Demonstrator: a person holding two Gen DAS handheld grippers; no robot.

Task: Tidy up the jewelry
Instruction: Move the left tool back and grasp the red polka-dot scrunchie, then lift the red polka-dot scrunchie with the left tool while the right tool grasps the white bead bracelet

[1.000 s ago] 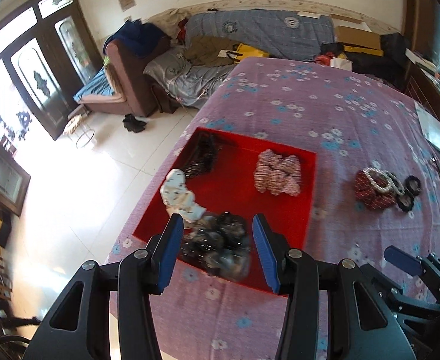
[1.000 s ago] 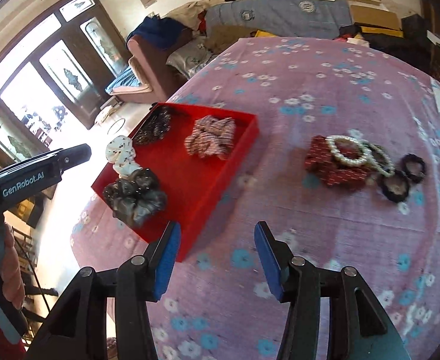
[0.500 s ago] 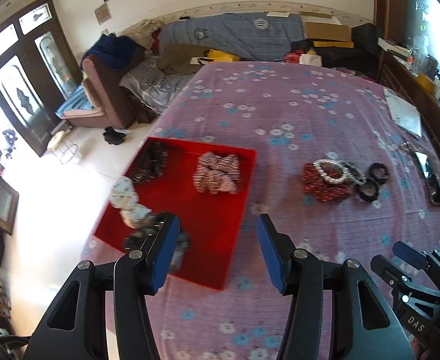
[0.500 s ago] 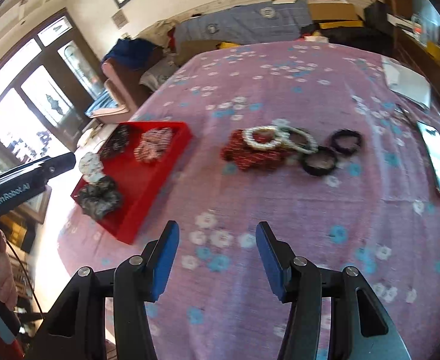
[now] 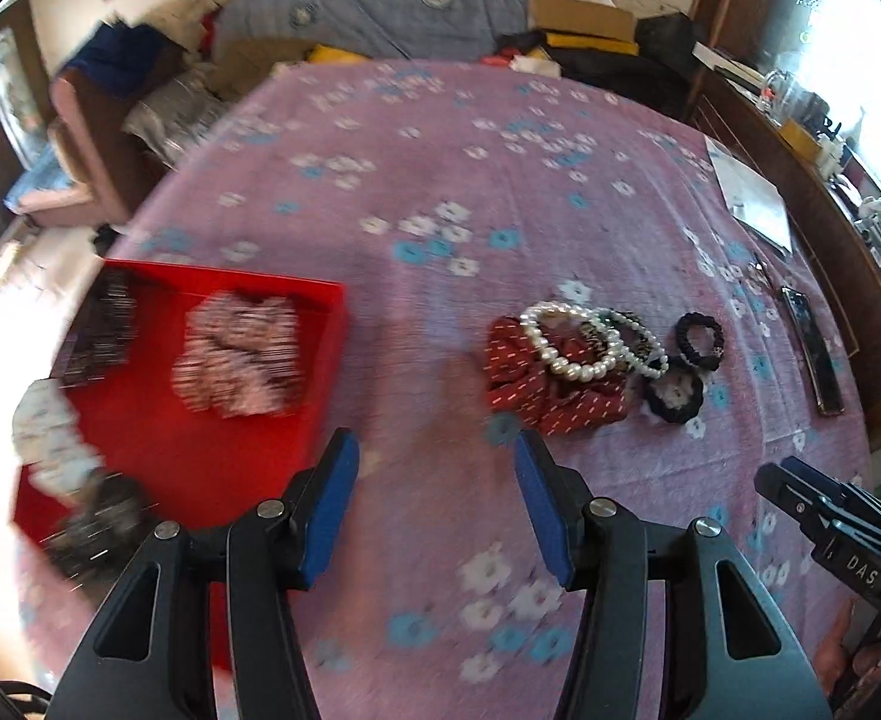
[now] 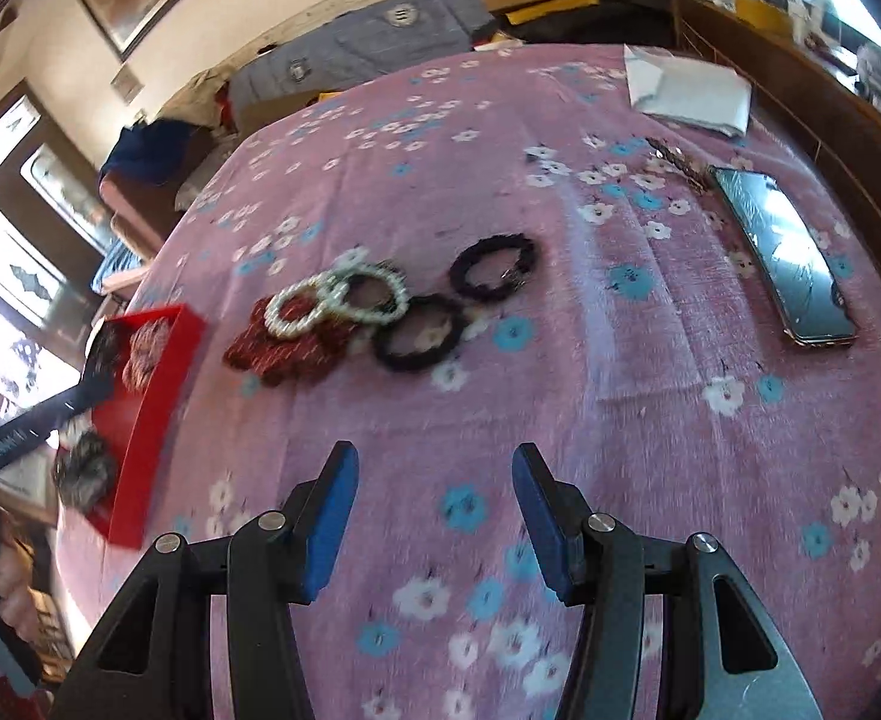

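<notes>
Left gripper [image 5: 434, 468]: jaws apart, empty, above the bed [image 5: 500, 168].
Right gripper [image 6: 434, 480]: jaws apart, empty.
Pearl bracelet [image 5: 566, 342]: on red scrunchie [image 5: 536, 390], mid-bed.
Red tray [image 5: 200, 450]: left bed edge, holding scrunchies.

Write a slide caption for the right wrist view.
Open right claw above flowered cloth, facing pearl bracelets and black hair ties.

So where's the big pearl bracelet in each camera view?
Left wrist: pearl bracelet right of centre, lying on the dark red scrunchie.
Right wrist: pearl bracelet left of centre, on the same scrunchie.
Shared landmark: the red tray, to its left in both.
</notes>
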